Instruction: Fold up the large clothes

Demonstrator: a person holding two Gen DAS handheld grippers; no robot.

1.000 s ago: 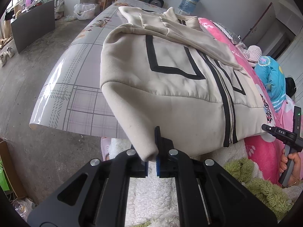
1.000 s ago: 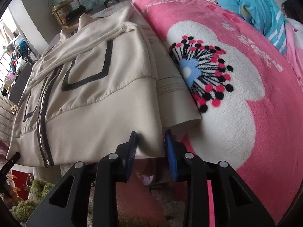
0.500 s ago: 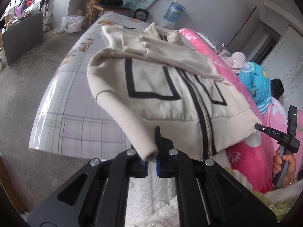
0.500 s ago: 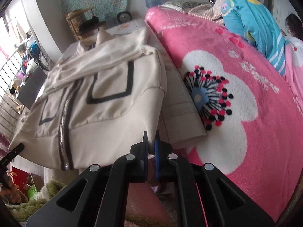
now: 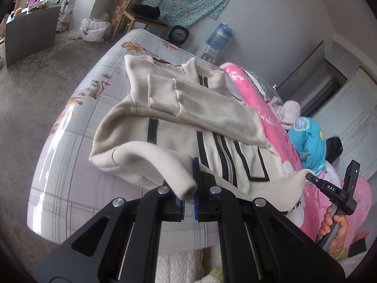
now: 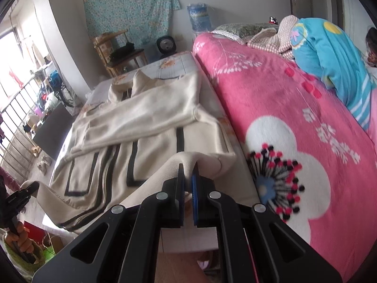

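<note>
Cream jacket (image 5: pixel 179 127) is lying front-up on the checked mattress (image 5: pixel 70 146), sleeves folded across the chest, bottom hem lifting off the near edge. Left gripper (image 5: pixel 188 184) is clamping one hem corner, right gripper (image 6: pixel 187 184) is clamping the other. Pink blanket (image 6: pixel 294 118) is lying just beside the jacket.

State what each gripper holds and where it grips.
Both hold the cream jacket: left gripper pinches the bottom hem's left corner, right gripper the hem's right corner.

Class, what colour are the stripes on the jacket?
Black, on the cream jacket; the right wrist view shows it best.
</note>
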